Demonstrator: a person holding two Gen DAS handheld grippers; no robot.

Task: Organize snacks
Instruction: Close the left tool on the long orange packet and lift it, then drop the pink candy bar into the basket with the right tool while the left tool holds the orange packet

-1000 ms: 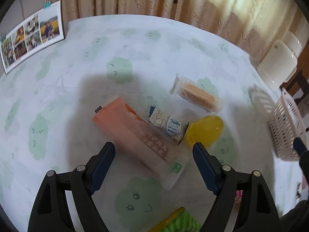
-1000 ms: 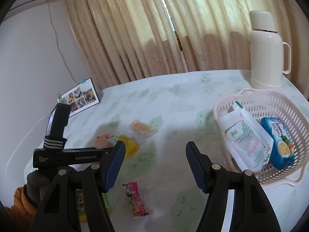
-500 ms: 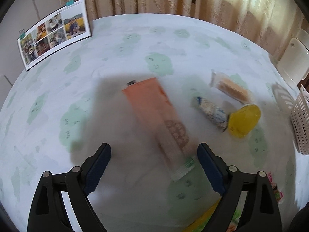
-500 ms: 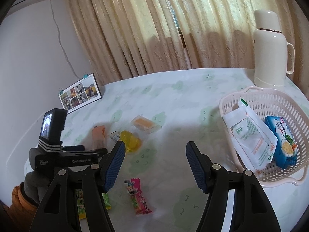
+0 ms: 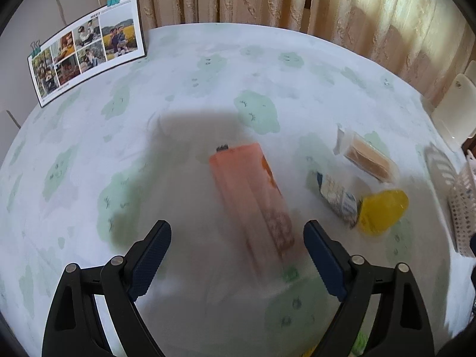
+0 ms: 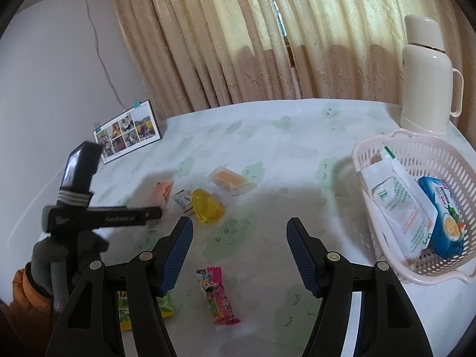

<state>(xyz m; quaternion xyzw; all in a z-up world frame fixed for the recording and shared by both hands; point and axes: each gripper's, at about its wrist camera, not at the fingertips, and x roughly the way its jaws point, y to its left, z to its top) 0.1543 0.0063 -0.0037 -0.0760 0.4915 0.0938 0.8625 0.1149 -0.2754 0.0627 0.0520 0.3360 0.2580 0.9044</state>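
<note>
The left gripper (image 5: 237,242) points steeply down at the table (image 5: 184,68); its jaws, which have just been closing a little, stand wide apart and grip nothing. The near end of the long orange snack packet (image 5: 253,196) lies between the fingertips, untouched. The packet lies flat, its long axis running from there up and slightly left, away from the gripper. To its right lie a small blue-and-white packet (image 5: 337,197), a yellow jelly cup (image 5: 382,211) touching it, and farther off a clear-wrapped orange cake (image 5: 367,157). The right gripper (image 6: 239,236) hangs released over bare cloth, tilted moderately downward. Beyond, on the right, the pink basket (image 6: 386,136) holds two packets.
</note>
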